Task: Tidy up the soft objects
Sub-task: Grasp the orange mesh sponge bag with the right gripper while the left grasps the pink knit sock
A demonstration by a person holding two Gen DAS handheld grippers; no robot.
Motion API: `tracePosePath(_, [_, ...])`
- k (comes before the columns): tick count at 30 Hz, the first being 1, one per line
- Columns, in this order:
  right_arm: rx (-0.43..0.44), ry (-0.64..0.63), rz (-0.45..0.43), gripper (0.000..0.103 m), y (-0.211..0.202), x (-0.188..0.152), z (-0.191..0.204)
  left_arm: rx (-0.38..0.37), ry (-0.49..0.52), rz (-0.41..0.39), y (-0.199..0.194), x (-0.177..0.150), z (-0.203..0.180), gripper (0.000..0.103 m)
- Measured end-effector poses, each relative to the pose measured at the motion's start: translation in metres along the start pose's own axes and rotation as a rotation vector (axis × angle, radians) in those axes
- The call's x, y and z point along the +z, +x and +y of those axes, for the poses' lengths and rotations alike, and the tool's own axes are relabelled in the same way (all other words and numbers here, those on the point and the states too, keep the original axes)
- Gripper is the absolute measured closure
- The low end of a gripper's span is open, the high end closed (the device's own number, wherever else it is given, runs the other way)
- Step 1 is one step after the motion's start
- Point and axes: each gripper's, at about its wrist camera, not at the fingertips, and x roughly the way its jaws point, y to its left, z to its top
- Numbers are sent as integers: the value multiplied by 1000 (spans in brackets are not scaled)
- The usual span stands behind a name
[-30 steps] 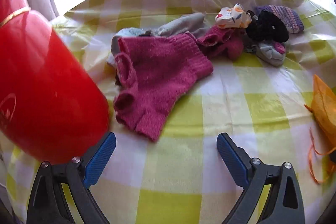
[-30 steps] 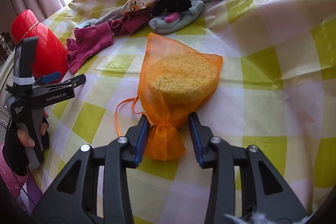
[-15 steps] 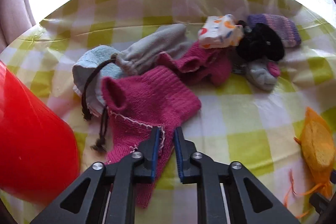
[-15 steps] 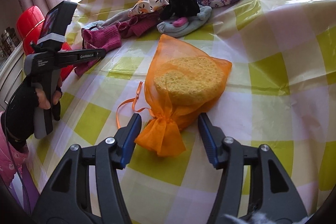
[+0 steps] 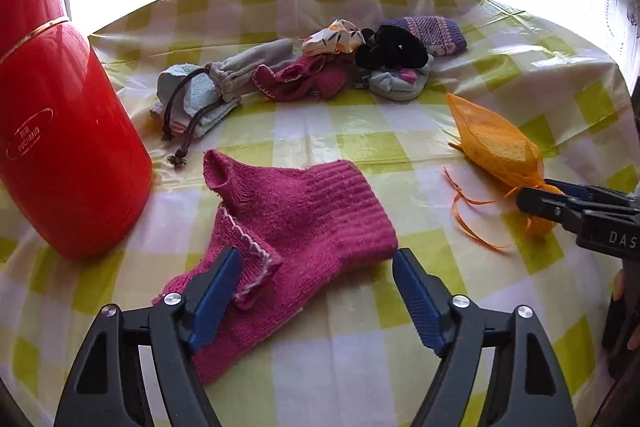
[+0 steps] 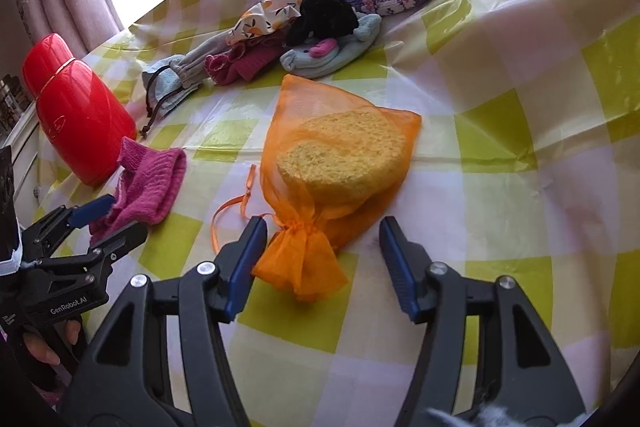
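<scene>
Fingers of left gripper [image 5: 316,285] had just been opening – magenta glove [image 5: 296,223] between, unpinched; right gripper [image 6: 322,259] also widening around orange pouch [image 6: 336,163] neck.

occluded: pink glove [image 5: 288,227] lower end behind left claw [image 5: 316,291] | cropped: right claw [image 5: 560,199] body
</scene>
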Motion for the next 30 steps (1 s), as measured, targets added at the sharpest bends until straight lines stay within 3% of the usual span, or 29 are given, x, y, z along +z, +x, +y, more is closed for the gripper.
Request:
tracePosePath(4, [-27,-26,11,30,3,2,4,66,5,-16,1,14,12,24])
tracePosePath(8, [-47,-45,33,19,9,5,13,69,8,-35,-17,9,21,23])
tracePosePath(12, [-91,-58,39,17,15,8,20,109,7,-51,-18,3,32,13])
tracePosePath(15, [-109,-62,39,16,19,11,21,71,-6,-17,0,10,38,13])
tracePosePath(20, [-137,-61,32,21,19,11,21,-73,-75,68,30,19,36,13])
tracePosePath(23, [-166,-48,21,34,17,10,19,-106,-118,91,33,17,35,12])
tracePosePath(25, [-152,-25,8,67,14,11,14,-95,-52,107,32,14,24,12])
tracePosePath(26, [-137,-11,5,72,14,11,11,-94,-27,110,30,11,18,14])
tracePosePath(28, [-111,11,1,81,12,11,7,-100,-6,91,20,5,7,34])
tracePosePath(30, [-100,21,-1,83,12,10,7,-124,-3,78,9,-1,-4,65])
